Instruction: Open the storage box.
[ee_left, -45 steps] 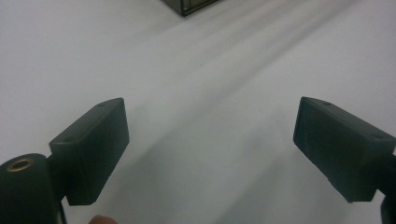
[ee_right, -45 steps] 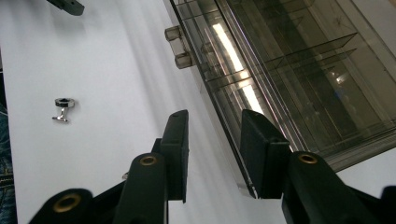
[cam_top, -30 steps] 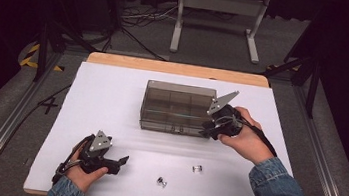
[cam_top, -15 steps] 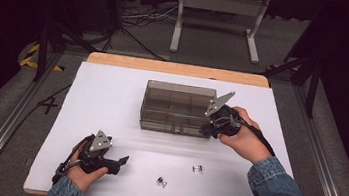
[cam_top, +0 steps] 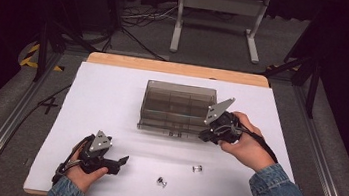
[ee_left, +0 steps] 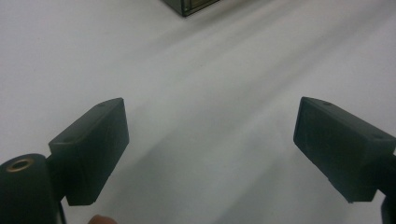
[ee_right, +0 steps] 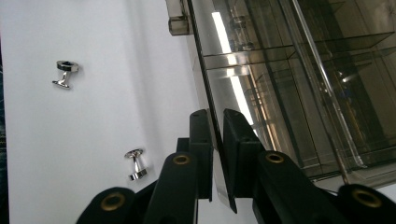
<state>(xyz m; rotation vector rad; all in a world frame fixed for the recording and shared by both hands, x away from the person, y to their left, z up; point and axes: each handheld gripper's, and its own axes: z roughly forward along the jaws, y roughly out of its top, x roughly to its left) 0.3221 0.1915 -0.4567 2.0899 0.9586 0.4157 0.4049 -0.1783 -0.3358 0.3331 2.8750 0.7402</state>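
Note:
A smoky transparent compartment box (cam_top: 177,107) stands mid-table with its lid down. My right gripper (cam_top: 206,134) is at the box's front right corner. In the right gripper view the jaws (ee_right: 217,119) have just been closing, and the thin front edge of the lid (ee_right: 219,154) stands between the pads, which press on it. My left gripper (cam_top: 123,164) rests on the white table top at the front left. Its jaws (ee_left: 210,140) stand wide open over bare surface, with a corner of the box (ee_left: 191,4) far ahead.
Two small shiny metal studs lie on the white table top (cam_top: 111,100) in front of the box, one (cam_top: 197,169) near my right forearm and one (cam_top: 161,181) closer to the front edge. Dark floor, metal rails and a stand surround the table.
The right gripper has shifted slightly along the box's front right corner. The left hand and both studs have stayed where they were.

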